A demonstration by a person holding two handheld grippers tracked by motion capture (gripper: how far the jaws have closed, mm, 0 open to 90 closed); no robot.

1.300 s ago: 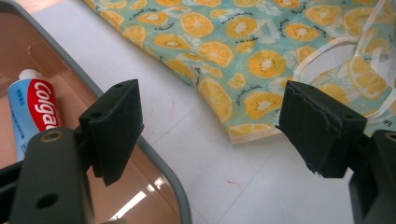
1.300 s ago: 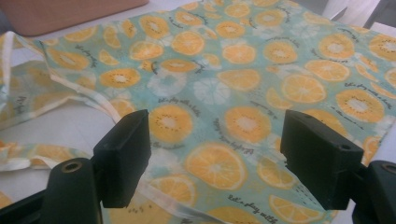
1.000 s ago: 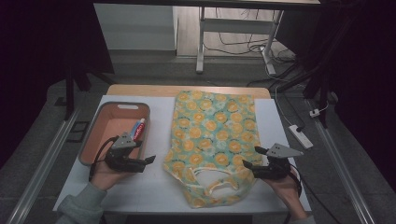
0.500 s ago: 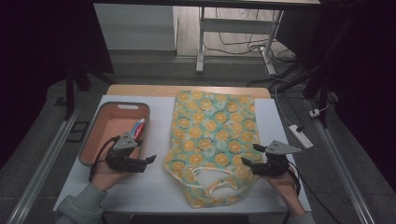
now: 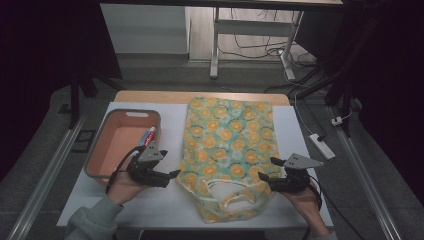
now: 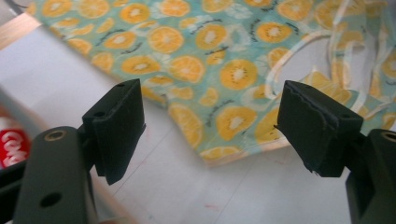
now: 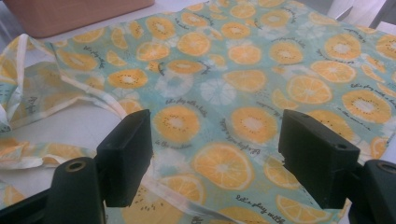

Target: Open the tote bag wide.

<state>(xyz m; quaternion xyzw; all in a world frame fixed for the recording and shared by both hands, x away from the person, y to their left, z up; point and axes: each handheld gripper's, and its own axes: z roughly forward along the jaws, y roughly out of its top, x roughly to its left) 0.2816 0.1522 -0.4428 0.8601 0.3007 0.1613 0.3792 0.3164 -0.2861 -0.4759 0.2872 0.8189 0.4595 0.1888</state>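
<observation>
A cloth tote bag (image 5: 227, 145) printed with orange and kiwi slices lies flat on the white table (image 5: 165, 202), its pale handles (image 5: 231, 194) toward the near edge. My left gripper (image 5: 170, 176) hovers just off the bag's near-left corner, jaws open and empty. In the left gripper view that gripper (image 6: 210, 102) faces the bag's hem (image 6: 219, 151). My right gripper (image 5: 266, 168) sits at the bag's near-right edge, open. In the right gripper view it (image 7: 215, 135) stands over the printed cloth (image 7: 261, 60) with nothing pinched.
A salmon plastic bin (image 5: 134, 113) stands at the table's left with a red, white and blue tube (image 5: 150, 136) inside. A white power strip (image 5: 322, 146) lies on the floor to the right. Black rails flank the table.
My left gripper has drifted a little to the right, toward the bag's corner. The right gripper and the bag have stayed put.
</observation>
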